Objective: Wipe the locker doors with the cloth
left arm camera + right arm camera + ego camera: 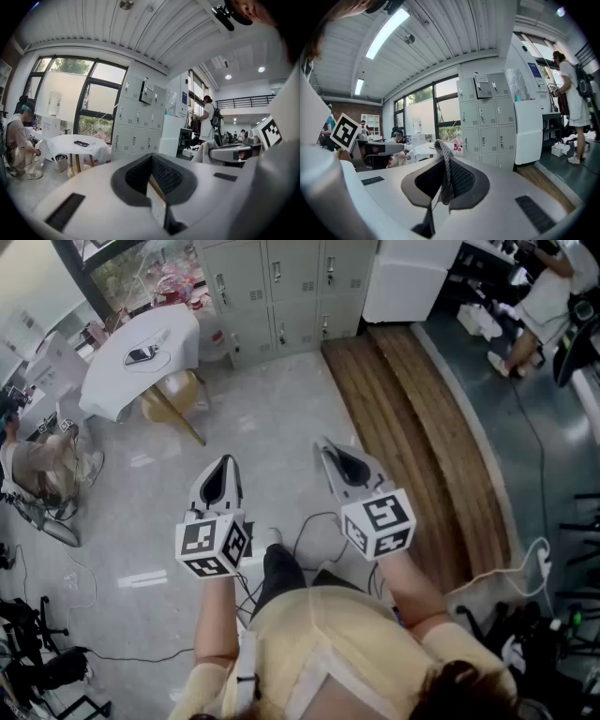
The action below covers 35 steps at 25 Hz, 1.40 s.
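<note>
**Cloth pinched in right gripper, lockers still far: wiping not begun**

Right gripper (440, 157) jaws are clamped on the cloth (446, 180), a grey knit strip poking up past the pads. Left gripper (152, 164) jaws are pressed together with nothing in them. The lockers (281, 282) stand well apart from both grippers, across open floor, so I judge no door has been touched.

Risks:
- Only a thin fold is pinched, so pressing it on a door could drag it out.
- Cables (317, 517) by the person's feet, far from the lockers, could snag a step.
- A round table (141, 357) sits just beside the lockers and crowds that end.

Only the right gripper view shows the cloth. In the head view it is a dark smudge, probably the same thing. Only the head view shows the cables and the floor between the person and the lockers.
</note>
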Available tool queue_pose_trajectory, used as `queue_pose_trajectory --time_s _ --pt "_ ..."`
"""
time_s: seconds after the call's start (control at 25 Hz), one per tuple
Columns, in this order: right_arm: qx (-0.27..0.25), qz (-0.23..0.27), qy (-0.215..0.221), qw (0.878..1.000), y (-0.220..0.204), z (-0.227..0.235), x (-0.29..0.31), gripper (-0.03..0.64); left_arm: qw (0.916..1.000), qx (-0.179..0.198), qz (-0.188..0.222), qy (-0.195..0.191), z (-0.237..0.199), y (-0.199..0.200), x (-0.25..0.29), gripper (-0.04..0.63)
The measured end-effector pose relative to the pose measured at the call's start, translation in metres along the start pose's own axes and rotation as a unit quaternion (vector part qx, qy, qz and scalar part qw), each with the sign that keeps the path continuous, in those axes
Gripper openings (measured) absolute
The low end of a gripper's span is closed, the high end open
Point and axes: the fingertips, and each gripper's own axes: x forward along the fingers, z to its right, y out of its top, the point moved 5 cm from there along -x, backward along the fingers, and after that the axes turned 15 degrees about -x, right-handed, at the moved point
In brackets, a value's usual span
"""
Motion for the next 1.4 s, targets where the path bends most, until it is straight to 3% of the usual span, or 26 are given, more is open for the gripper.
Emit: queue_pose_trajectory --time_s 0.32,0.8,1.12,1.4 --pt "0.005 0.003 0.011 1.000 0.010 -0.001 0.036 0.020 1.0000 -0.009 -0.004 0.000 -0.025 0.013 0.016 0.002" --pt "0.002 -0.004 0.024 1.000 0.039 -0.016 0.134 0.020 0.9994 -0.027 -0.021 -0.007 -0.100 0.046 0.064 0.002" --pt "0.004 -0.004 0.025 1.000 0.060 -0.035 0.234 0.020 0.9988 -0.020 -0.041 -0.018 -0.176 0.079 0.104 0.002" --pt "0.009 -0.009 0.017 1.000 0.073 -0.030 0.288 0.020 0.9982 -0.018 -0.056 -0.014 -0.216 0.096 0.132 0.002"
